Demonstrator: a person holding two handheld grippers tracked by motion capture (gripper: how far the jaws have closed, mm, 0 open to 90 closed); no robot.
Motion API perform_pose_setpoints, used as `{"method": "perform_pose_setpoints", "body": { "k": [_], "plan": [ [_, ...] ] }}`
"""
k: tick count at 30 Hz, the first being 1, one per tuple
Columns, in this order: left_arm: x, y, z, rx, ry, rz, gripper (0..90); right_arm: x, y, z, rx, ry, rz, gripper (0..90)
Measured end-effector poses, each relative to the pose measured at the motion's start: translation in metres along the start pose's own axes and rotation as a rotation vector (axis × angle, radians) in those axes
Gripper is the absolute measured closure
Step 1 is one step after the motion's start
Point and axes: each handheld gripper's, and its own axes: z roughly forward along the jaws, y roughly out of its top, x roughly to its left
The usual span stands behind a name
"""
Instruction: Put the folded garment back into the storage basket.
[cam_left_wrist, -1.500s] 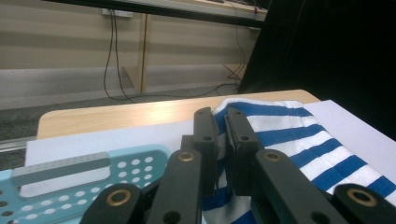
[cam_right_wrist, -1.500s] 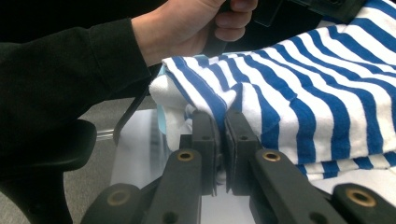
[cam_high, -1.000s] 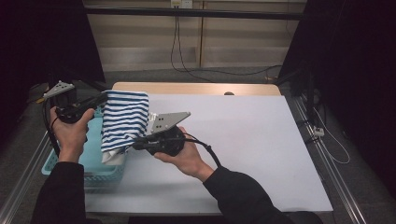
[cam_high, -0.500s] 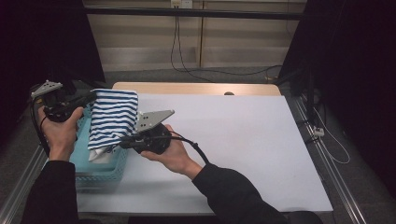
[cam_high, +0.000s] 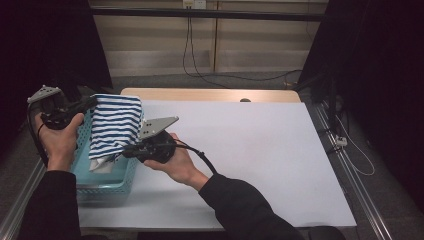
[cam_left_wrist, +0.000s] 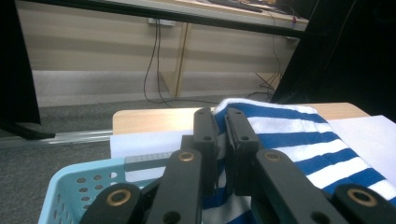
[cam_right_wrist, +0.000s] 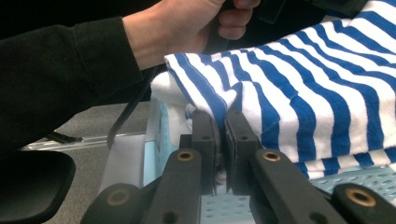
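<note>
A folded blue-and-white striped towel (cam_high: 116, 125) hangs stretched over a light blue basket (cam_high: 107, 176) at the table's left edge. My left gripper (cam_high: 91, 102) is shut on the towel's far upper edge; in the left gripper view the jaws pinch the striped towel (cam_left_wrist: 299, 135) at my left gripper (cam_left_wrist: 222, 122). My right gripper (cam_high: 126, 148) is shut on the towel's lower near edge. In the right gripper view the cloth (cam_right_wrist: 317, 88) folds between the jaws of my right gripper (cam_right_wrist: 222, 122), with the other hand (cam_right_wrist: 187, 23) beyond.
White paper (cam_high: 260, 160) covers the table to the right of the basket. A wooden strip (cam_high: 215, 95) runs along the far edge. Metal rails (cam_high: 350, 165) border the right side. The basket's perforated wall (cam_left_wrist: 79, 186) lies below my left jaws.
Both hands have carried the towel leftward, from above the basket's right rim to over the basket. The grips stay the same.
</note>
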Motion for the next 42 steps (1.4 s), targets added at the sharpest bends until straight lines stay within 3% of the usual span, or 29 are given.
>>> {"method": "perform_pose_setpoints", "body": {
  "k": [9,17,42],
  "plan": [
    [0.012,0.001,-0.002,0.011,0.012,-0.017,84.6,-0.004,-0.001,0.012,0.015,0.004,-0.001,85.0],
    [0.016,0.003,-0.004,0.018,0.033,0.008,84.6,-0.007,-0.001,0.023,0.024,0.016,0.002,85.0],
    [0.037,-0.017,-0.01,0.064,0.089,-0.017,84.6,-0.007,-0.007,0.053,0.061,0.042,0.017,85.0]
  ]
}}
